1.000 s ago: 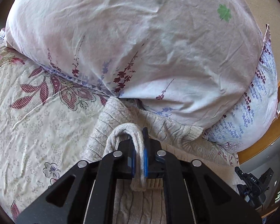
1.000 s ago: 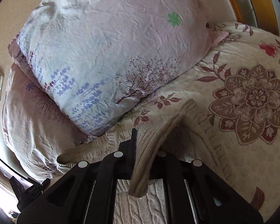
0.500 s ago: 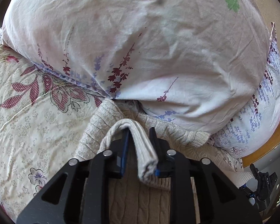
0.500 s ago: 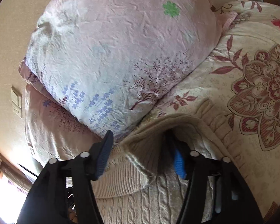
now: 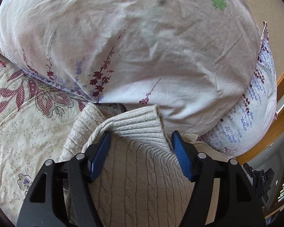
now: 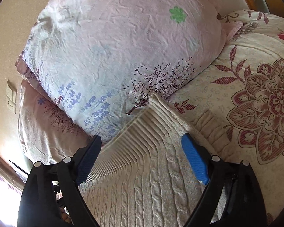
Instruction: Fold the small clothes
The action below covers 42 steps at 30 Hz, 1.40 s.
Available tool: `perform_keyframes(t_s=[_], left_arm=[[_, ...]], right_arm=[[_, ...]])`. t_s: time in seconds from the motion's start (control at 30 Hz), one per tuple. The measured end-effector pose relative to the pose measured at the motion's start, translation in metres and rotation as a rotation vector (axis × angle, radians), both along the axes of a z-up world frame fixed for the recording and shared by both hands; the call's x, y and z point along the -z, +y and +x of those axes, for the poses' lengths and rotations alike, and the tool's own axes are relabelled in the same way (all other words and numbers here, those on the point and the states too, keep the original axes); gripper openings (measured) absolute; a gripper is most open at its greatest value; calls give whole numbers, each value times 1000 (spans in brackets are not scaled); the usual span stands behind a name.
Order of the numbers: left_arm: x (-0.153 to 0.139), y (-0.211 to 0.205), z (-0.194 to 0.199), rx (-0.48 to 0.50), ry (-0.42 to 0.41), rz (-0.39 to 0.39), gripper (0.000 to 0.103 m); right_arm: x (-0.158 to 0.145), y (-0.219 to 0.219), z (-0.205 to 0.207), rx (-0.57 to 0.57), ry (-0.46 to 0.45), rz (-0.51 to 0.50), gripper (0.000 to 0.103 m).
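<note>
Cream cable-knit sweater on the flowered bed, its far ribbed edge against the pillow, left hand-held gripper and right hand-held gripper just opened wide, sweater lying loose between the jaws

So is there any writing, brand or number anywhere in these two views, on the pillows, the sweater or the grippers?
None can be read.
Other gripper at the right edge of the left wrist view: faint pale marks on its black body, too small and blurred to read.
Pillow: only printed flowers and a green clover shape, no letters.
Sweater: plain cable knit, no label showing.
Wall switch plate: no lettering visible.
</note>
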<state>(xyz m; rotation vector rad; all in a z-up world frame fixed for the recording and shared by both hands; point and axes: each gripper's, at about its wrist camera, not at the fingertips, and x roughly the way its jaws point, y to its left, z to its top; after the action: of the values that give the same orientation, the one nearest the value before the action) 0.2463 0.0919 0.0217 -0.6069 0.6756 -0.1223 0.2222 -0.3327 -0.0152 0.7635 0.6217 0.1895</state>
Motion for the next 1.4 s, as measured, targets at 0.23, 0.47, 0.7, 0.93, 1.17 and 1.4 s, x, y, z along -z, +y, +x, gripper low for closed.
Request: perform_keyframes(t_s=[0.23,0.47,0.7,0.93,1.17,1.4], left_arm=[[-20,20,-27,-95,-5,111,91],[-19,35,-40,11,76,211,92],[7,29,-31,90,184,262,92],[22,28,-23,148,194,137,90],[25,44,-30,150,179,74,73],[23,56,-37,119,205,88,57]], right_arm=[[-24,27,-12,9,-10,-258,102],[-41,81,-24,-75,-55,-565,102],[-49,142,-32,-201,49,-682,102],[-37,186,-23,-159,139,-835,102],[-5,176,-11,-196,195,-806,102],[1,168,-8,-229,204,-762,102]])
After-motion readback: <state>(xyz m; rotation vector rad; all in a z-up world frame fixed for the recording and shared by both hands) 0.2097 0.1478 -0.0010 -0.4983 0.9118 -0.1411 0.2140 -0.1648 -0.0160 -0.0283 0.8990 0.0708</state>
